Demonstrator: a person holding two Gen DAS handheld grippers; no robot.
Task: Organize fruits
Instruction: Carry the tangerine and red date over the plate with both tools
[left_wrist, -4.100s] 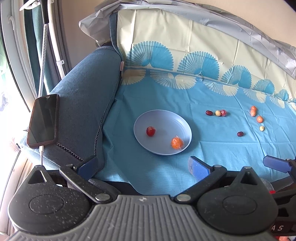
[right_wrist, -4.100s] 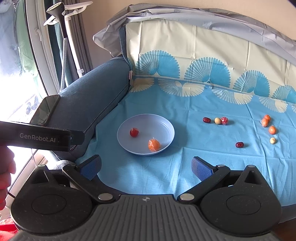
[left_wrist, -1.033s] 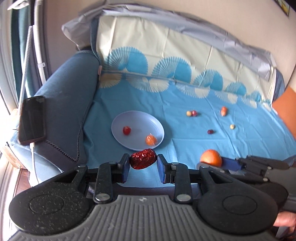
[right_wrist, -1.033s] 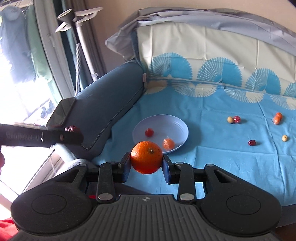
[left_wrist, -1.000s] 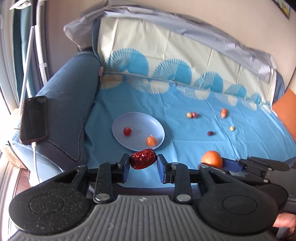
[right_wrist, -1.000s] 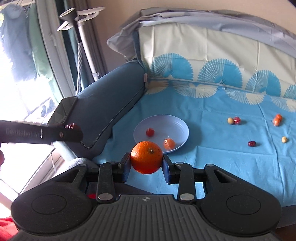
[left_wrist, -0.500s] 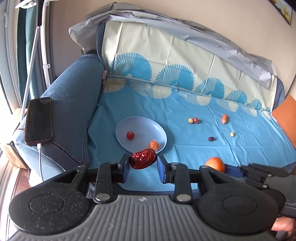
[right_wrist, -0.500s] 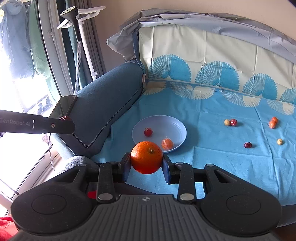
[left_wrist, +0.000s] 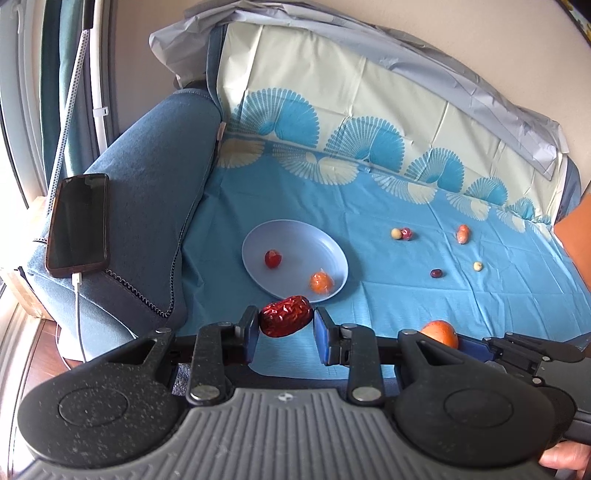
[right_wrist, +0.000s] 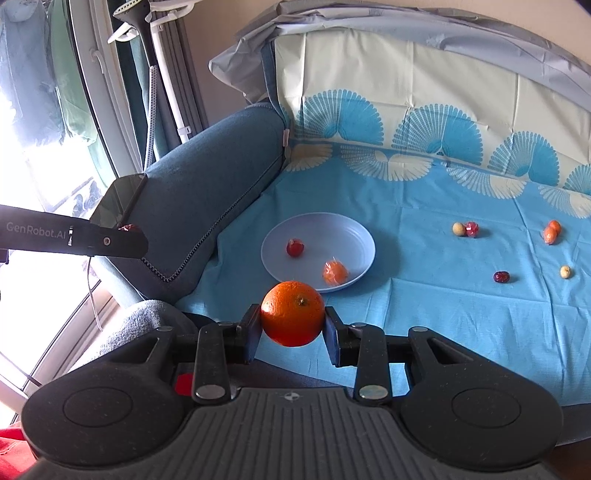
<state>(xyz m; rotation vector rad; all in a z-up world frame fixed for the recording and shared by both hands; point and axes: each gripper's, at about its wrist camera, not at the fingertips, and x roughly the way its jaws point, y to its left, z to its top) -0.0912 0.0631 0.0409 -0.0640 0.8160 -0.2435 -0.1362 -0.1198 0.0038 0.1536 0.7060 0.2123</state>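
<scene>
My left gripper is shut on a wrinkled red date, held in the air in front of the light blue plate. My right gripper is shut on an orange, also short of the plate. The plate holds a small red fruit and a wrapped orange fruit. Several small fruits lie on the blue cloth to the right: a pale one and a red one, two orange ones, a dark date and a pale one.
A dark blue sofa armrest rises left of the plate, with a phone on a charging cable on it. The patterned sofa back stands behind. A window and a white stand are at far left.
Since four seconds ago both grippers, then open, have closed on a date and an orange. Over the last second both views have risen and pulled back slightly; the fruits stay gripped.
</scene>
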